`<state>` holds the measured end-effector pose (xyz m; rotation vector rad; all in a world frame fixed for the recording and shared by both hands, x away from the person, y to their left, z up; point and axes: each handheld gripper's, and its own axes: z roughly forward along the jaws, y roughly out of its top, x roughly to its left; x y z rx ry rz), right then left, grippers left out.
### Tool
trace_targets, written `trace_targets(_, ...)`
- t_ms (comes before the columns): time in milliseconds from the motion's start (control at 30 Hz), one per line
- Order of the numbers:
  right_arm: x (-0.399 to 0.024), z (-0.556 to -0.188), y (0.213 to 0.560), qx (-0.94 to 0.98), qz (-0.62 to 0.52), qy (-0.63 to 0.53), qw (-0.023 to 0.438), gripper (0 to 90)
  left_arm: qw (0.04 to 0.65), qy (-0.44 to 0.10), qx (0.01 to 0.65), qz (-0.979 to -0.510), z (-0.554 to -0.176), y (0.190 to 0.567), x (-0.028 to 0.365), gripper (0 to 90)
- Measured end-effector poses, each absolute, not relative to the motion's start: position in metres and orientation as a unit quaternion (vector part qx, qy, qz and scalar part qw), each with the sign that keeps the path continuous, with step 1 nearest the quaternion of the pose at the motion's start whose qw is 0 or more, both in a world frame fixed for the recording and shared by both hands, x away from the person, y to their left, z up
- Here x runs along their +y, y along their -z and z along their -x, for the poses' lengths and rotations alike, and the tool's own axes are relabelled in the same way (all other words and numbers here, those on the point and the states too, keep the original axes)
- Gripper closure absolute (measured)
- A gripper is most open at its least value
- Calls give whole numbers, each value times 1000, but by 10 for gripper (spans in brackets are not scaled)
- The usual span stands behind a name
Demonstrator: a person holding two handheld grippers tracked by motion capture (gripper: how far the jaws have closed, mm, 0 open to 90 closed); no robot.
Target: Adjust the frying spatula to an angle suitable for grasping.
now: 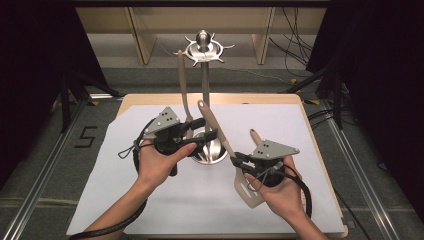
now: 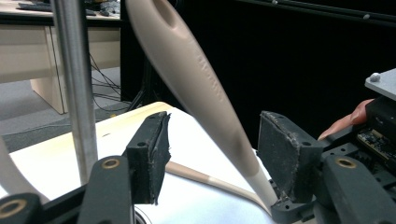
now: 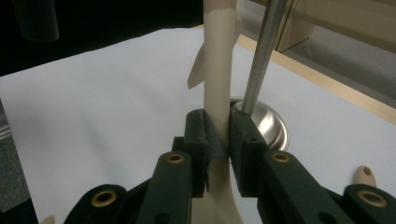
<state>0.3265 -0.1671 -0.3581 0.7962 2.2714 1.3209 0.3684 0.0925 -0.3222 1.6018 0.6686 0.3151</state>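
Observation:
A beige slotted spatula (image 1: 225, 142) slants over the table, its blade (image 1: 248, 190) low at the right and its handle end up near the steel stand's pole (image 1: 204, 80). My right gripper (image 1: 235, 160) is shut on the spatula's neck (image 3: 215, 84); in the right gripper view both pads press on it. My left gripper (image 1: 205, 129) is open around the upper handle (image 2: 196, 79). In the left gripper view the handle passes between the jaws, close to the right pad (image 2: 280, 149) and well clear of the left pad (image 2: 152, 154).
The stand's round steel base (image 1: 207, 152) sits mid-table on white paper (image 1: 150, 200). A second beige utensil (image 1: 183, 80) hangs from the hooked top (image 1: 202, 49). Another beige handle (image 1: 255, 135) lies on the paper by my right gripper. The wooden table edge (image 1: 320, 150) runs along the right.

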Motion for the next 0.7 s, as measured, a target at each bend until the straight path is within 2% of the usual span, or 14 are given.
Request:
trace_targets(133,-165,-325,359,814,-287,-471,182,789,634,-139,291,-703,-371,323,90,448)
trace_targets(400,-164,-325,359,805,-281,-481,203,789,648,-125,284,-696,-375,326,87,545)
trace_targets(500,-163,-325,359,810,-277,-478,195,789,652,-127,278,-694,-373,325,85,590)
trace_targets(700,-162,-325,360,809,-278,-478,199,789,675,-95,264,-683,-369,321,83,671)
